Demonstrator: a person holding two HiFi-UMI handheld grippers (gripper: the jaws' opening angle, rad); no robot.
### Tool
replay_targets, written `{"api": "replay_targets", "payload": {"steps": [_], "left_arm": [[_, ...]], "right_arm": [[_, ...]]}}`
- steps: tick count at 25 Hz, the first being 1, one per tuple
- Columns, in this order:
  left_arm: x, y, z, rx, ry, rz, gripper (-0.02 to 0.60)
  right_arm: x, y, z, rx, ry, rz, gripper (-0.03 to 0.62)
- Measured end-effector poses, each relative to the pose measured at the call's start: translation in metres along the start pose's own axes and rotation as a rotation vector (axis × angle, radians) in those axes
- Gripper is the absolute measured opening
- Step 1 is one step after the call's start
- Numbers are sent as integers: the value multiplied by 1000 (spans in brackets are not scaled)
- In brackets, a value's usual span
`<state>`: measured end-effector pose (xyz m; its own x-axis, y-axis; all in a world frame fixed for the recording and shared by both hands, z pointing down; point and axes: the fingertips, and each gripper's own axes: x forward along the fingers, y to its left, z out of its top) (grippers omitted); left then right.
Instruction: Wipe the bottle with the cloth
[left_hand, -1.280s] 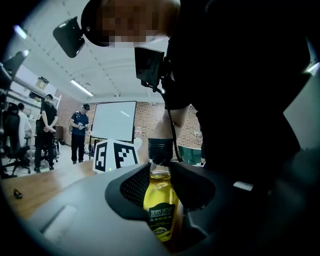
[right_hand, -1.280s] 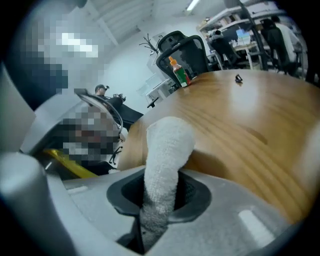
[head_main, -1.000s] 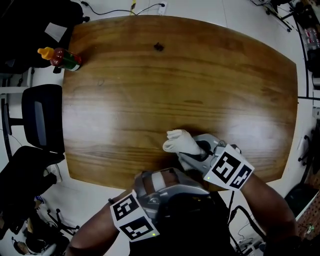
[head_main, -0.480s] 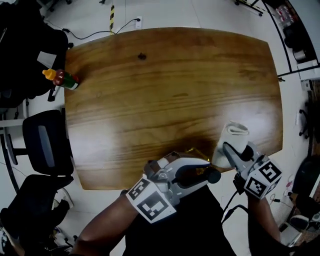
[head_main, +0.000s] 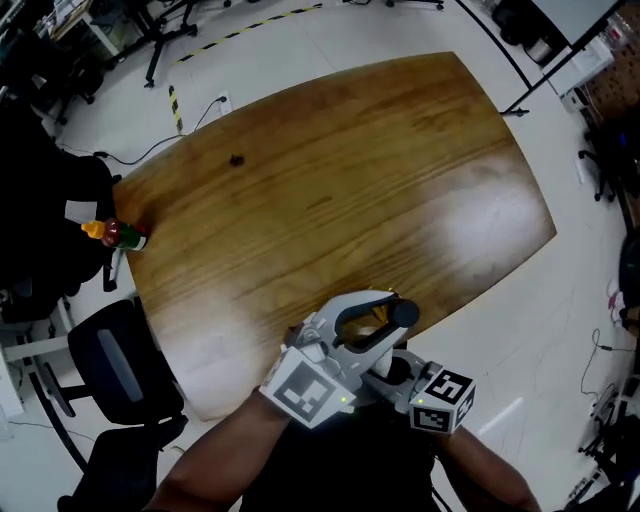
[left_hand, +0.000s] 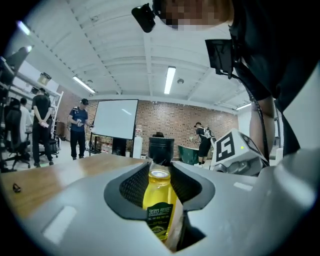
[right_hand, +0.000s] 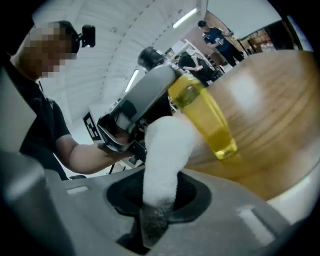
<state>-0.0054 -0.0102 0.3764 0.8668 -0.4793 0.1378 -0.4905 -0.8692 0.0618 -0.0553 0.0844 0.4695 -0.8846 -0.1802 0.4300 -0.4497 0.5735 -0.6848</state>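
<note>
Over the near edge of the glossy wooden table (head_main: 330, 190), my left gripper (left_hand: 161, 176) pinches the clear, yellow-filled bottle (left_hand: 159, 197), while my right gripper (right_hand: 157, 202), tucked just beside it, clamps the fluffy white cloth (right_hand: 165, 150), seemingly touching the bottle's side.

The right gripper (right_hand: 156, 202) has swung in from the right and now sits tucked beside the left gripper (head_main: 380, 318). Its cloth (right_hand: 165, 150) is up beside the bottle (right_hand: 205, 115). The table (head_main: 350, 170) looks turned.
</note>
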Motion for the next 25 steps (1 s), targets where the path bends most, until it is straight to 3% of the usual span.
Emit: {"api": "replay_targets", "payload": {"steps": [5,8,13,21,25], "left_arm": [[-5,-7,0,34,64,-40,146],[-2,-10,1,39,78,-54,144],[0,-8,1,61,87,-81,143],[2,-10,1,66,85,-90,144],[3,-10,0,64,87,-87,144]], "right_arm": [[19,0,35,-218,-157,-139,75],[20,4,49,-243,-244,-172,75],[19,-25,50,48,-333,-182,75],[24,-54,32,307,-260,-177,75],[29,-68,10,467,-150,-218,75]]}}
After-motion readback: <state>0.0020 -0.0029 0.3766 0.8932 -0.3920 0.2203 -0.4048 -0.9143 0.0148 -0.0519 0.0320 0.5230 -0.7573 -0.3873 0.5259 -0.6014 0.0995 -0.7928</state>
